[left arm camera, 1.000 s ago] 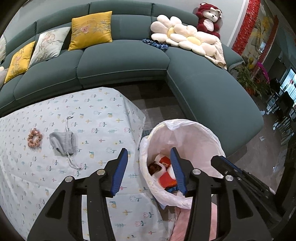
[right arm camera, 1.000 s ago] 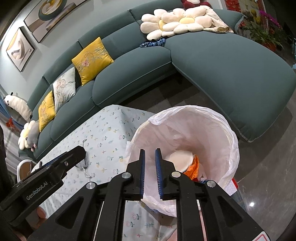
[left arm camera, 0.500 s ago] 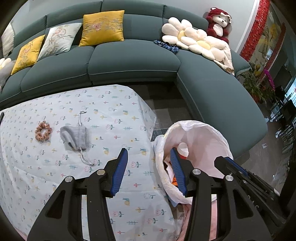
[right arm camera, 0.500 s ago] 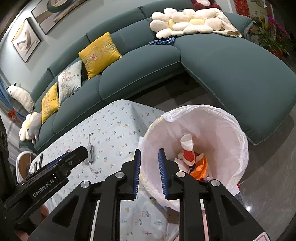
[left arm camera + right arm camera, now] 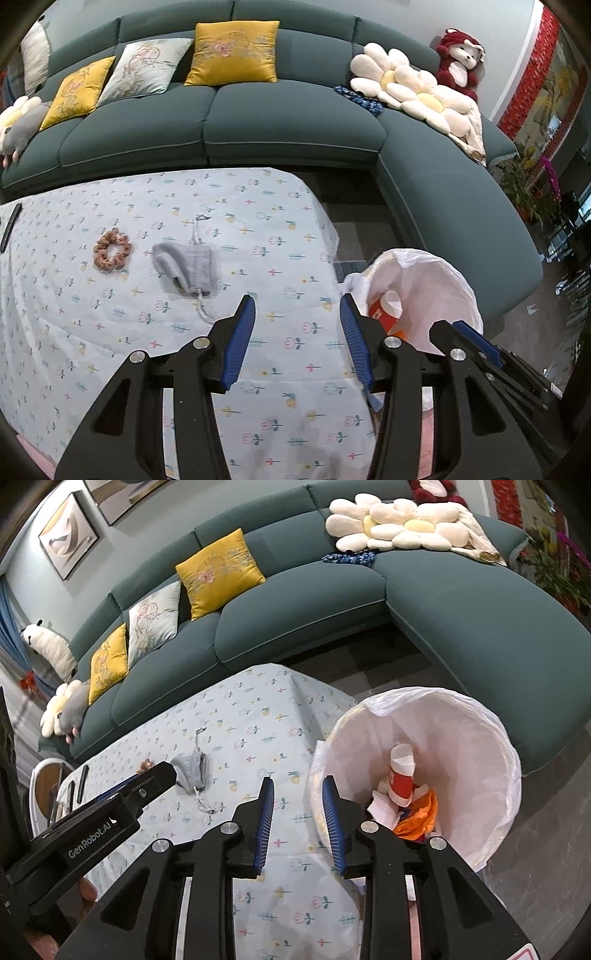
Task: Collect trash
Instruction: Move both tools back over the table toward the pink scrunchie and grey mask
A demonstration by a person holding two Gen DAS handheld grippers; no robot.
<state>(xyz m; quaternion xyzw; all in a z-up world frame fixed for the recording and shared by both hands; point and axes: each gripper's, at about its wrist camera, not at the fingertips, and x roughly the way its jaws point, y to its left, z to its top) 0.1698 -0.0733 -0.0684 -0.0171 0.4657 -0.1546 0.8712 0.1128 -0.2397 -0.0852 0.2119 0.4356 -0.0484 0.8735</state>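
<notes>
A bin lined with a white bag stands on the floor at the table's right end. Inside it lie a red and white paper cup, orange plastic and paper scraps. My right gripper hovers over the table's corner by the bin's left rim, its jaws opening with nothing between them. Over the table to the left, my left gripper is open and empty. On the flowered tablecloth lie a grey drawstring pouch and a pink scrunchie.
A curved teal sofa wraps around behind the table and bin, with yellow cushions, flower cushions and a red plush toy. Dark slim objects lie at the table's far left. Bare floor lies right of the bin.
Both grippers have moved left, away from above the bin toward the table. The right gripper's jaws have widened from nearly shut. More of the tablecloth and the pouch now shows.
</notes>
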